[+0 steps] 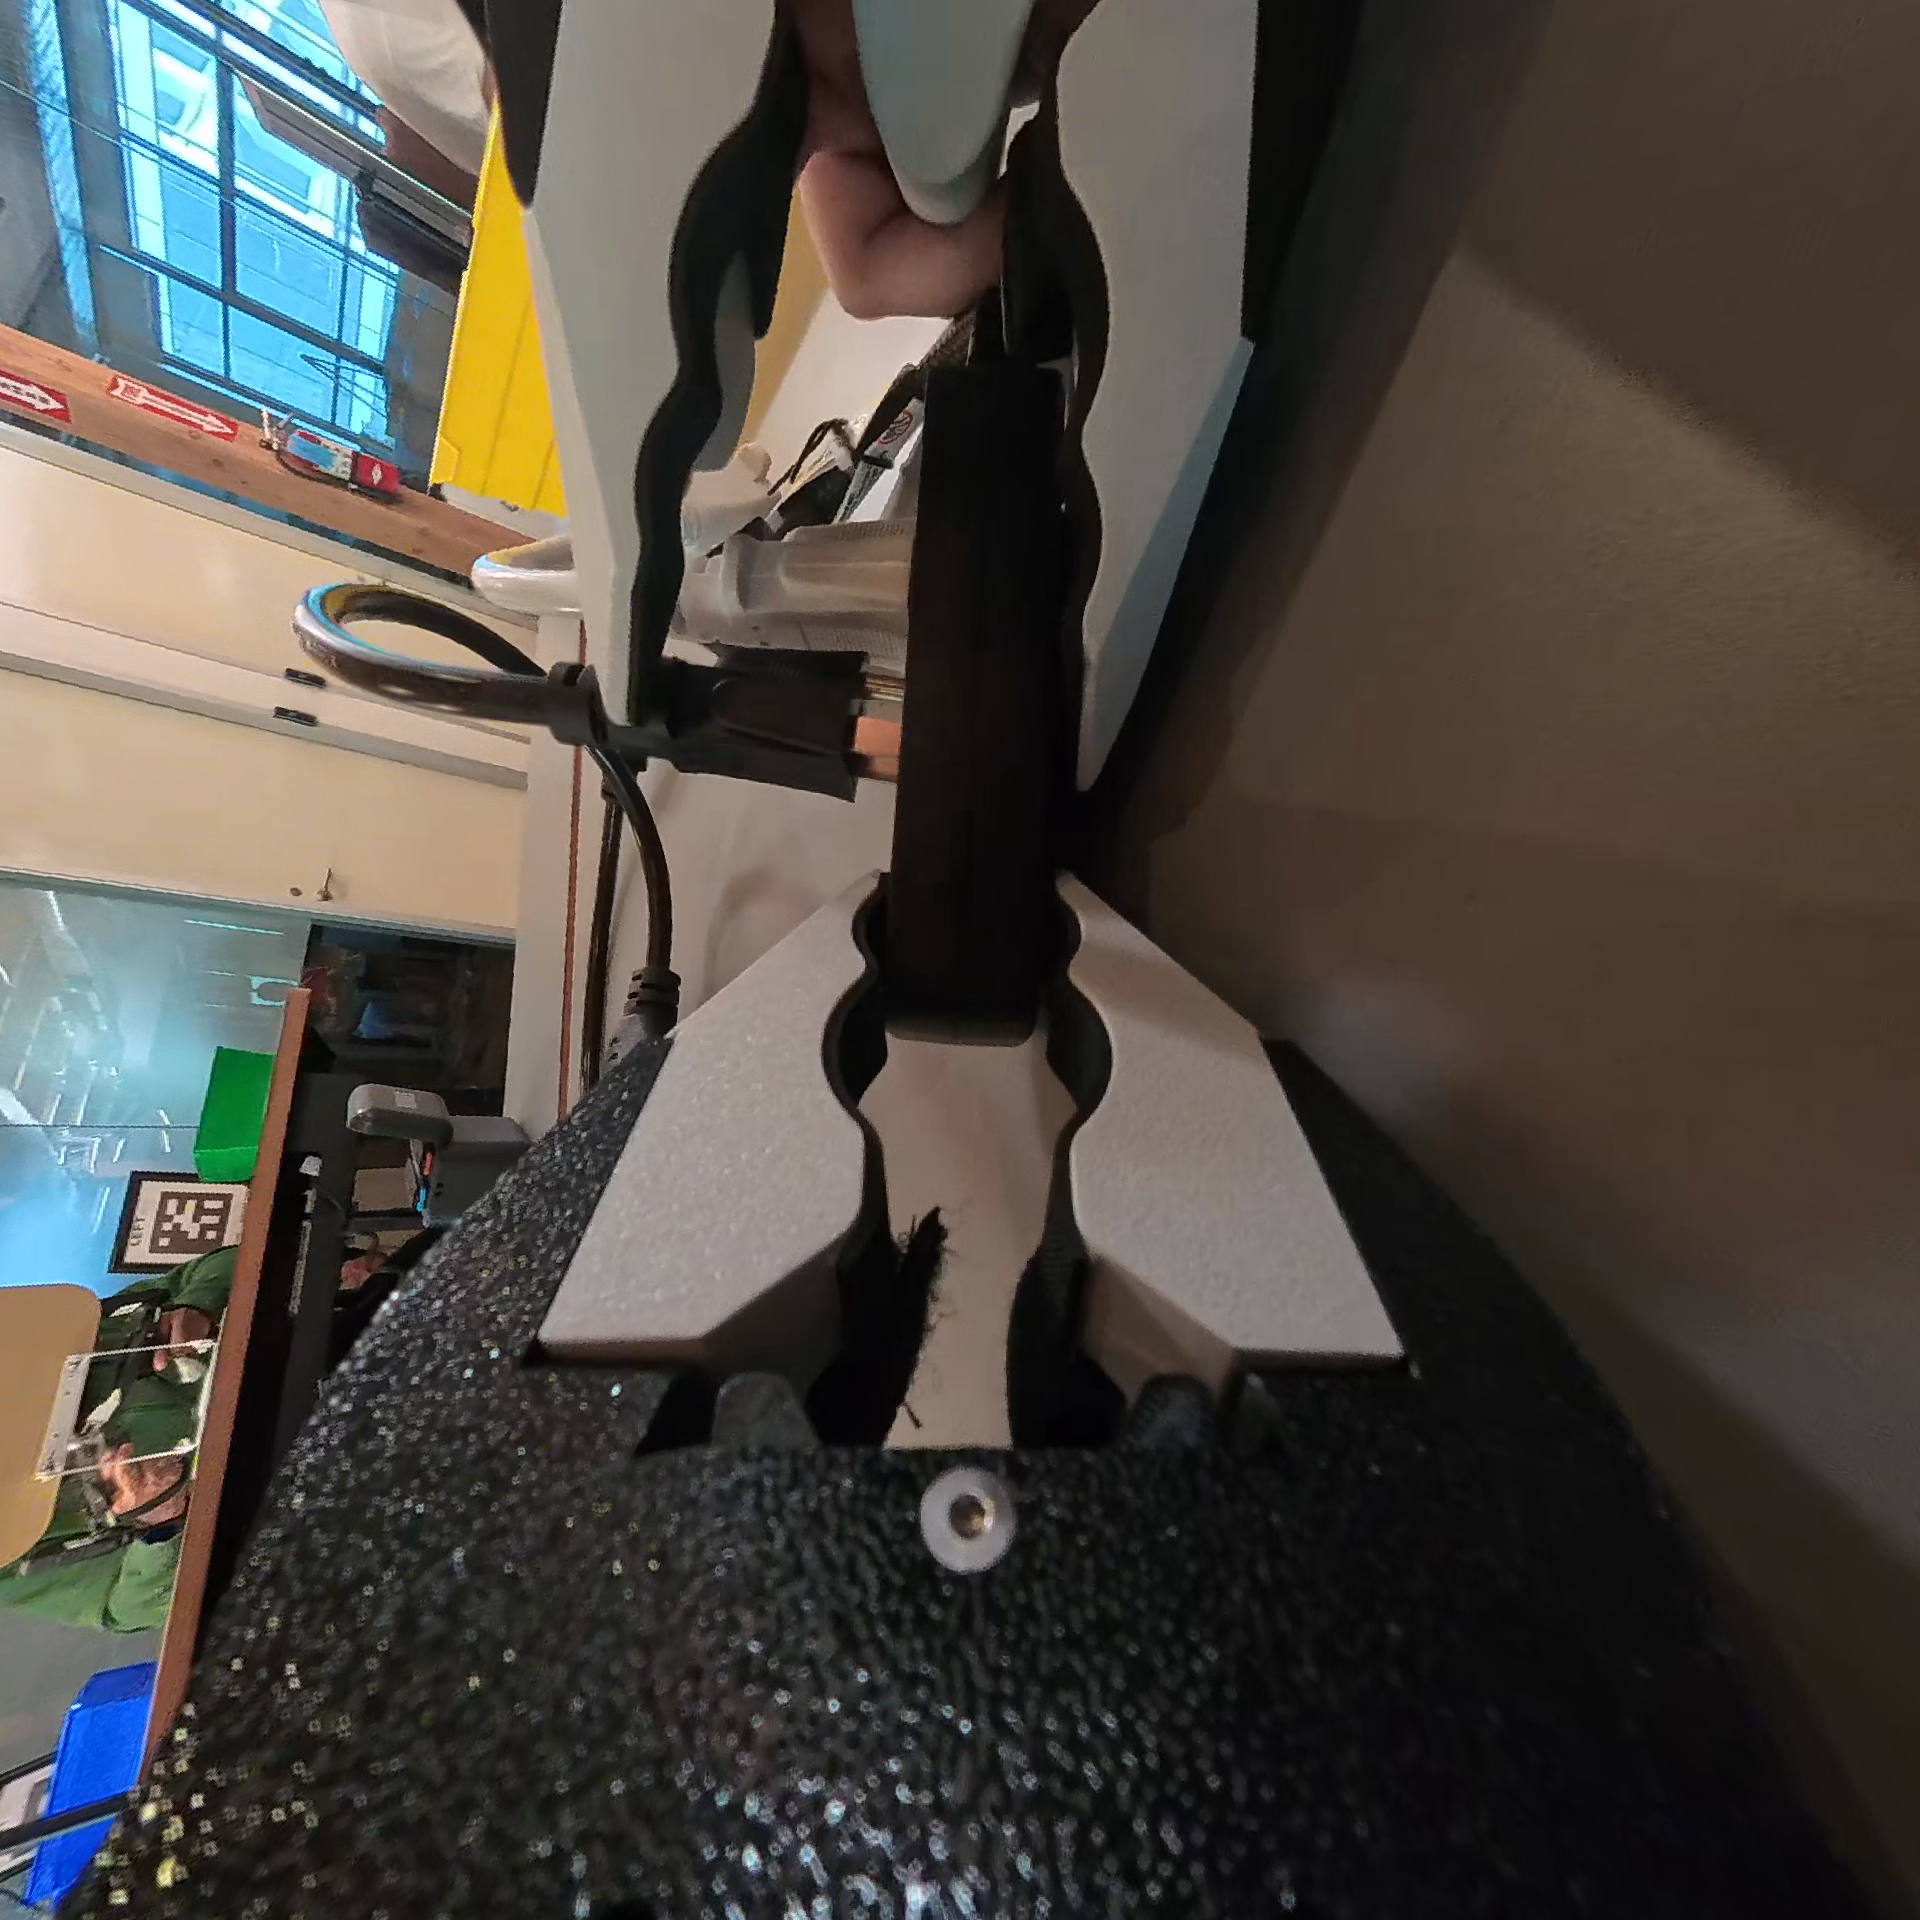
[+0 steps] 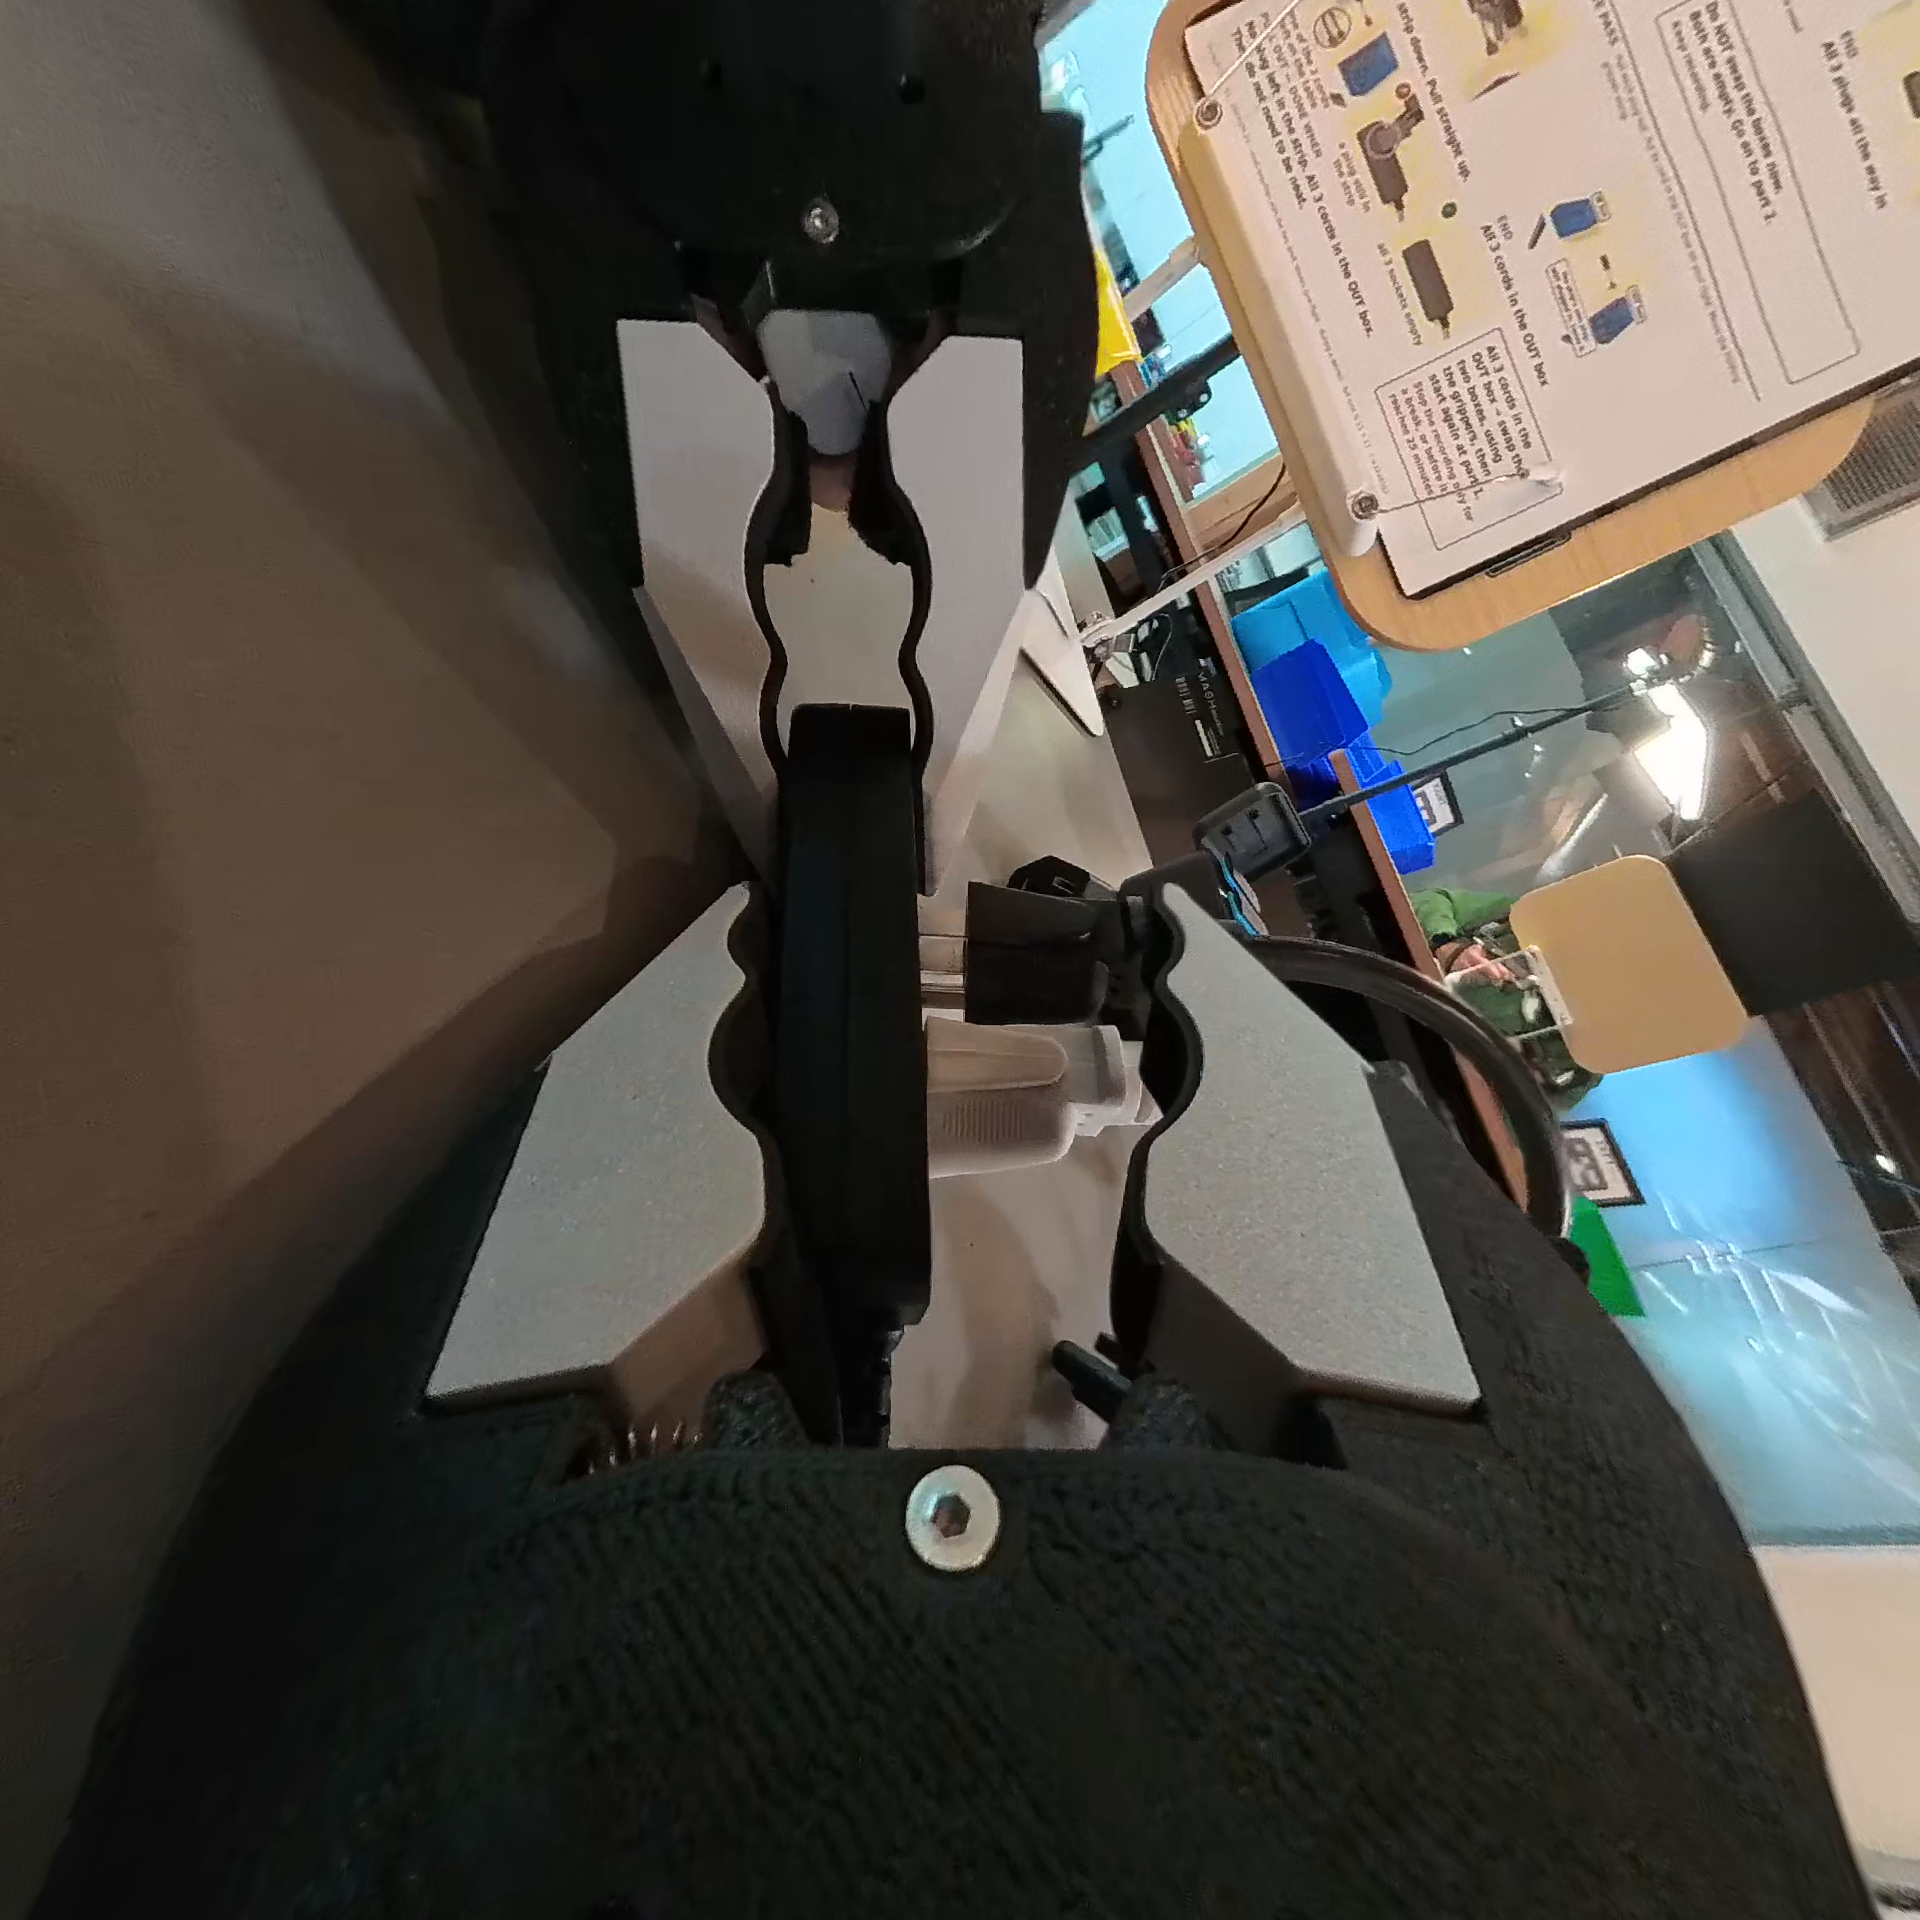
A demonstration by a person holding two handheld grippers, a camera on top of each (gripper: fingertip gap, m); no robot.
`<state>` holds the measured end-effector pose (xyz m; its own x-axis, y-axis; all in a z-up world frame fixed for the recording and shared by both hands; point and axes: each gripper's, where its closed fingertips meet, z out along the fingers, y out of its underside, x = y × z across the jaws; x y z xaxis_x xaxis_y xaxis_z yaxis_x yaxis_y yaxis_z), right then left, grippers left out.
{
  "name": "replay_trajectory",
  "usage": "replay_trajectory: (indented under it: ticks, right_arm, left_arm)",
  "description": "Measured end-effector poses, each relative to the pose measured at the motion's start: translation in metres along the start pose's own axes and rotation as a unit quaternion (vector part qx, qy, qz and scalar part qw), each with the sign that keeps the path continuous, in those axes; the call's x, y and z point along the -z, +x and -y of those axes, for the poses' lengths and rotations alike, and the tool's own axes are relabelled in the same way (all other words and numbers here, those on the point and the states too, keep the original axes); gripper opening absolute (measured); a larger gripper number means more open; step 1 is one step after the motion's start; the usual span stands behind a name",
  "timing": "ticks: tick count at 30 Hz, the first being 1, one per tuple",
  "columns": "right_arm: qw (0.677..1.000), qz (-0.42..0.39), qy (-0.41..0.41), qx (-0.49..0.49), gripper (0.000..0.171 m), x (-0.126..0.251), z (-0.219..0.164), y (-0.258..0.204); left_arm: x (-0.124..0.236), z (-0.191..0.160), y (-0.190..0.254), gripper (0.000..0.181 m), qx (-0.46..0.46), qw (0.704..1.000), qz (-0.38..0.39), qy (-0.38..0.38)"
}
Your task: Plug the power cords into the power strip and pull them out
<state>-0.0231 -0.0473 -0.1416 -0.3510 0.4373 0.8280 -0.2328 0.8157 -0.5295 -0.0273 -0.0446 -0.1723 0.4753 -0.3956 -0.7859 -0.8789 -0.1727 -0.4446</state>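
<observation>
A black power strip (image 1: 977,675) stands on edge. My left gripper (image 1: 971,935) is shut on one end of it, and also shows far off in the right wrist view (image 2: 831,644). A black plug (image 1: 758,727) sits partly in the strip with its prongs showing, and a white plug (image 1: 810,582) sits beside it. My right gripper (image 2: 956,914) straddles the strip (image 2: 852,1039) and both plugs with its jaws wide. One finger lies behind the strip, the other against the backs of the black plug (image 2: 1029,956) and the white plug (image 2: 1018,1091).
A grey-brown table top (image 2: 260,727) lies along one side of the strip. The black cord (image 1: 416,644) loops away from the plug. A wooden board with an instruction sheet (image 2: 1507,312) and blue bins (image 2: 1320,686) stand beyond. A hand (image 1: 904,239) holds the right gripper. Less than 4 cm separates the two grippers' tips.
</observation>
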Motion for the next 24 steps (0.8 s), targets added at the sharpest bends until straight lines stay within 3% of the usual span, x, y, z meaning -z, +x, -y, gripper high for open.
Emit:
replay_trajectory:
  ticks: [8,24]
  right_arm:
    - [0.998,0.034,-0.005,-0.043,0.071,-0.0025,-0.0028,-0.0012]
    - [0.999,0.021,-0.034,0.015,0.067,-0.0029,-0.0013,-0.0014]
  left_arm:
    - [-0.0001,0.0001,0.0003,0.025,0.002,1.000,-0.005,0.002]
    - [-0.0002,0.0015,0.0015,0.025,0.018,1.000,-0.020,0.010]
